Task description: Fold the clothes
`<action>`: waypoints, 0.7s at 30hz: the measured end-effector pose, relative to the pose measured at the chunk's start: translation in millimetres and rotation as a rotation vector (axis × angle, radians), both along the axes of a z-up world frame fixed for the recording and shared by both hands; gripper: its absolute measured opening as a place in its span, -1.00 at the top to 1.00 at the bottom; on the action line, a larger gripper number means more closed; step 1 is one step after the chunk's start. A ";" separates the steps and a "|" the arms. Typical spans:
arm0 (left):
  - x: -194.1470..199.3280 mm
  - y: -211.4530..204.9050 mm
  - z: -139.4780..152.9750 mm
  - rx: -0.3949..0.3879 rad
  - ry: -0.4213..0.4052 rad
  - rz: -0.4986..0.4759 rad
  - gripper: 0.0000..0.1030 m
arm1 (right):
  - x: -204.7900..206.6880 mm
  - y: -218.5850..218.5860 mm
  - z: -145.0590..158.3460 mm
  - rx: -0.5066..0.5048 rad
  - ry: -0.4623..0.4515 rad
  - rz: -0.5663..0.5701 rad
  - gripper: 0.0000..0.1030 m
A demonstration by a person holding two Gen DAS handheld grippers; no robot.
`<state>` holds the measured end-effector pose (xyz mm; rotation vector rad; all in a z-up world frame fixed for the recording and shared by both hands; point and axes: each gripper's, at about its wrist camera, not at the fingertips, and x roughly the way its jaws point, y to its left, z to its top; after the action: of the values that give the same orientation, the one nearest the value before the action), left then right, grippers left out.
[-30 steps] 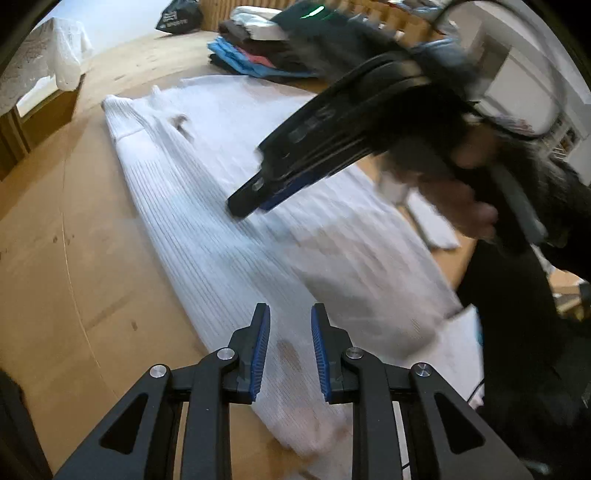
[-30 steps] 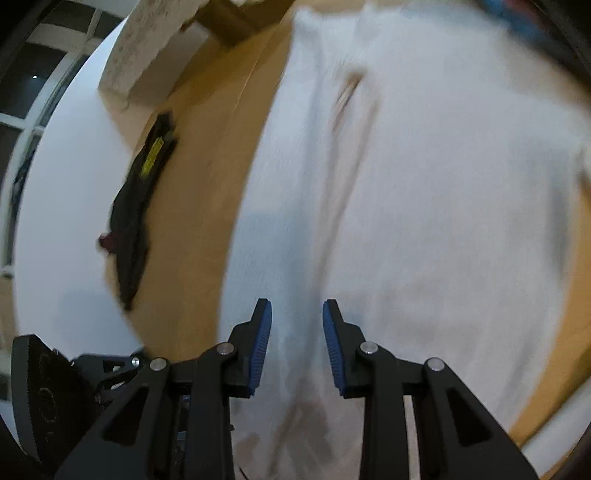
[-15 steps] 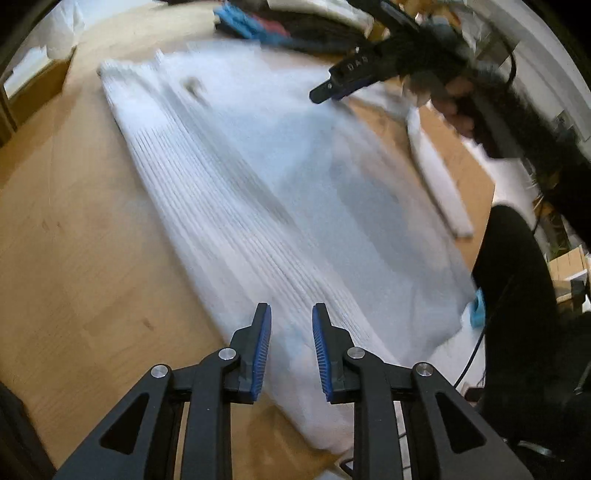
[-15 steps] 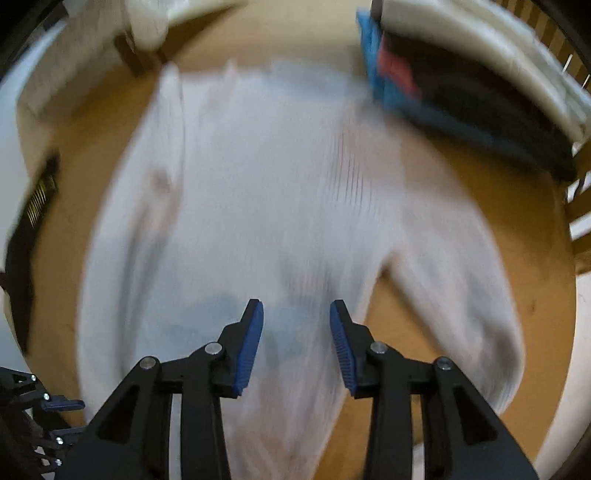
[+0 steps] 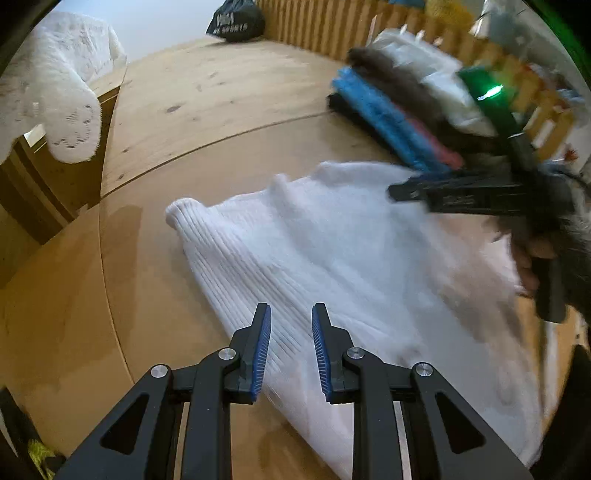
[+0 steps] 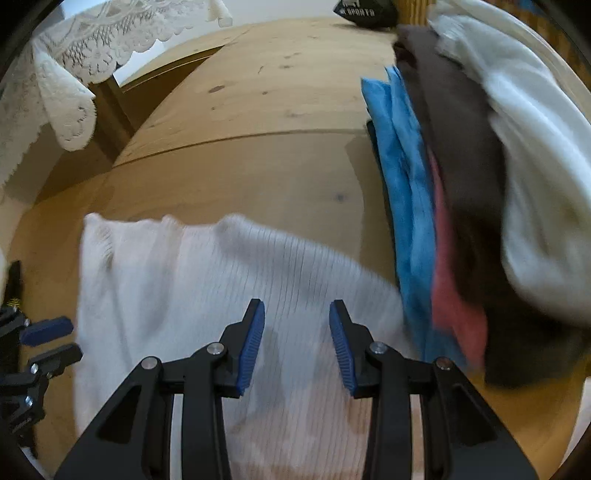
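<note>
- White ribbed sweater [image 5: 332, 258] lies spread flat on the wooden tabletop [image 5: 207, 110]; its far edge runs across the middle of the right wrist view [image 6: 207, 280].
- Left gripper [image 5: 291, 345] hovers over the near, ribbed side of the sweater. Fingers parted by a narrow gap, nothing between them; the blue pads [image 5: 261, 354] show clear cloth behind.
- Right gripper [image 6: 296, 341] sits above the sweater near its right-hand edge. Fingers spread wider than the left pair, empty. Whether either pair touches the fabric cannot be told.
- In the left wrist view the right gripper [image 5: 436, 190] appears side-on and blurred, held by a hand [image 5: 532, 258] over the far right part of the sweater.
- Stack of folded clothes [image 6: 461, 184] stands just beside the sweater's right side: blue, pink, dark brown and white layers, the white on top.
- Lace cloth [image 6: 66, 74] hangs over furniture at far left, well apart from the sweater.
- Dark bag with white lettering [image 5: 236, 18] rests at the far end of the tabletop.
</note>
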<state>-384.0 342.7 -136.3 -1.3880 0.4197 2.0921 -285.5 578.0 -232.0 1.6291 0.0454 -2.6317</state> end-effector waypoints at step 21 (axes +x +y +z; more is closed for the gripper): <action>204.5 -60.8 30.3 0.128 -0.124 -0.178 0.52 | 140.5 -53.2 37.6 -0.152 -0.132 0.304 0.43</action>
<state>-179.5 281.8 -106.0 -1.3455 0.3391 1.8457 -145.0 524.8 -194.4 1.5988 0.0795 -2.2430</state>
